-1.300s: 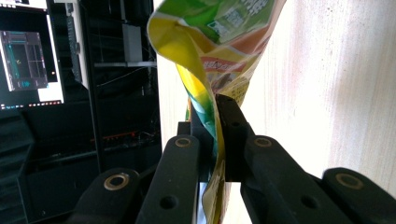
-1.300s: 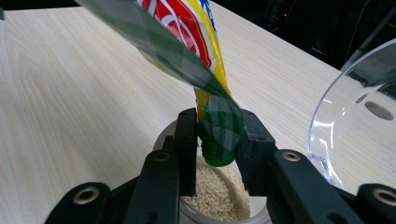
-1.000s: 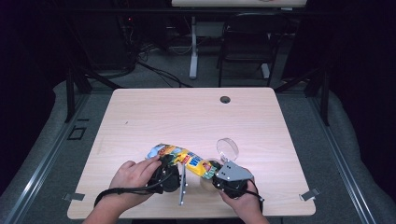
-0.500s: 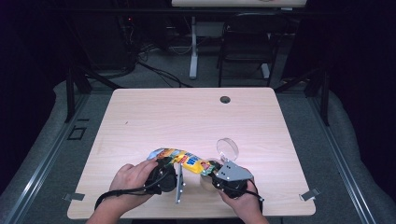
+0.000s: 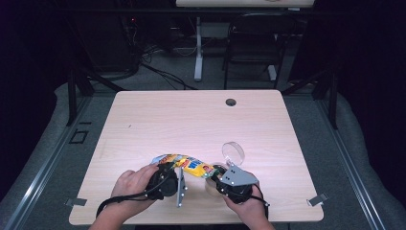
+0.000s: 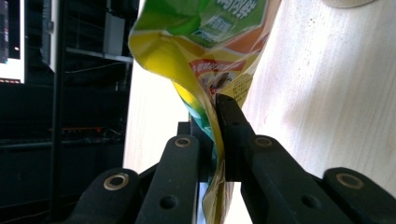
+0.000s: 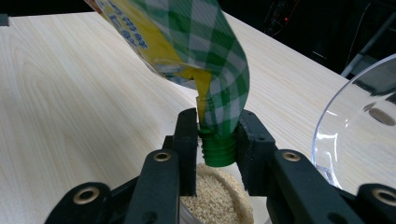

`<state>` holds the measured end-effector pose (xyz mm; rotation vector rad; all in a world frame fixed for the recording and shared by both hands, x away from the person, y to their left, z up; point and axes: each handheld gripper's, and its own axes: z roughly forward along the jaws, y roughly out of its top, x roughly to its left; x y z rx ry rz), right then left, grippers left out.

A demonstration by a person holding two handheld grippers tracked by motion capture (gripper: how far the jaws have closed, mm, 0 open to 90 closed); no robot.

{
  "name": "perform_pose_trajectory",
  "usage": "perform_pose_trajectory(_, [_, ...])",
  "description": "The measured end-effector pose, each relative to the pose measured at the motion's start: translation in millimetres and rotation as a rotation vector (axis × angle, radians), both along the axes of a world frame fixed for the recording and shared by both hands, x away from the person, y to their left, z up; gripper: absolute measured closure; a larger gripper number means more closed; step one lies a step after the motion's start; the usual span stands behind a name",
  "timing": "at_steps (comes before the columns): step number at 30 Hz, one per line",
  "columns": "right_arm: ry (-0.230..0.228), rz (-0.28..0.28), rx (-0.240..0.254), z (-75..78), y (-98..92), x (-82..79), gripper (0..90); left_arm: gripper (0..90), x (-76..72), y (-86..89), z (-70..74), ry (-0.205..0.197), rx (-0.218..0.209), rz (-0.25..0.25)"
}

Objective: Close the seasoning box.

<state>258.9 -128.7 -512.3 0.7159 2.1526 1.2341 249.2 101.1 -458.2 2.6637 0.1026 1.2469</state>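
Now my left gripper (image 6: 217, 140) pinches the pouch's (image 5: 184, 164) sealed end and my right gripper (image 7: 215, 140) clamps its green spout (image 7: 217, 150), held over the bowl (image 7: 217, 200) of grains. If I tilt unevenly, contents could spill onto the desk (image 5: 191, 120). Spout points down at the bowl; the pouch's long axis runs between my grippers.

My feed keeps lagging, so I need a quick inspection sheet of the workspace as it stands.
Surface: pale wooden table, with a dark round hole near the far edge.
Job's things: food pouch held between both grippers; its green spout is over a container of pale grains.
Clutter: clear lid.
Grippers: left gripper shut on the pouch's edge; right gripper shut on the spout.
Cables: black cable by the left hand.
Surroundings: dark room, chair.
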Motion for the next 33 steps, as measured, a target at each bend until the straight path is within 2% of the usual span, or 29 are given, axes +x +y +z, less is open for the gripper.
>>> perform_pose_trajectory(6, [0.0, 0.003, 0.0, -0.4, 1.1, 0.4, 71.5, 86.8, 1.1, 2.7, -3.1, 0.009, -0.024, 0.012])
perform_pose_trajectory(9, [0.004, 0.004, -0.002, -0.8, 1.1, 0.6, 71.5, 86.7, 2.7, 4.3, -6.6, 0.029, -0.049, 0.016])
perform_pose_trajectory(13, [0.006, 0.002, -0.003, -1.3, 1.2, 0.9, 71.5, 86.4, 3.0, 5.1, -9.9, 0.043, -0.053, 0.028])
perform_pose_trajectory(18, [0.006, 0.003, -0.003, -1.4, 1.2, 0.8, 71.5, 86.2, 3.7, 7.4, -12.3, 0.06, -0.086, 0.035])
perform_pose_trajectory(23, [0.005, 0.006, -0.002, -1.6, 1.5, 1.1, 71.5, 85.9, 4.7, 11.1, -18.3, 0.089, -0.144, 0.048])
perform_pose_trajectory(24, [0.003, 0.006, -0.001, -1.5, 1.7, 1.2, 71.5, 85.9, 4.7, 11.1, -18.3, 0.089, -0.144, 0.048])
perform_pose_trajectory(25, [0.003, 0.006, 0.0, -1.5, 1.8, 1.3, 71.5, 85.8, 5.6, 12.5, -19.3, 0.099, -0.164, 0.053])
perform_pose_trajectory(33, [0.0, 0.006, 0.003, -1.0, 2.0, 1.9, 71.5, 83.9, 6.7, 13.6, -24.3, 0.113, -0.191, 0.073])
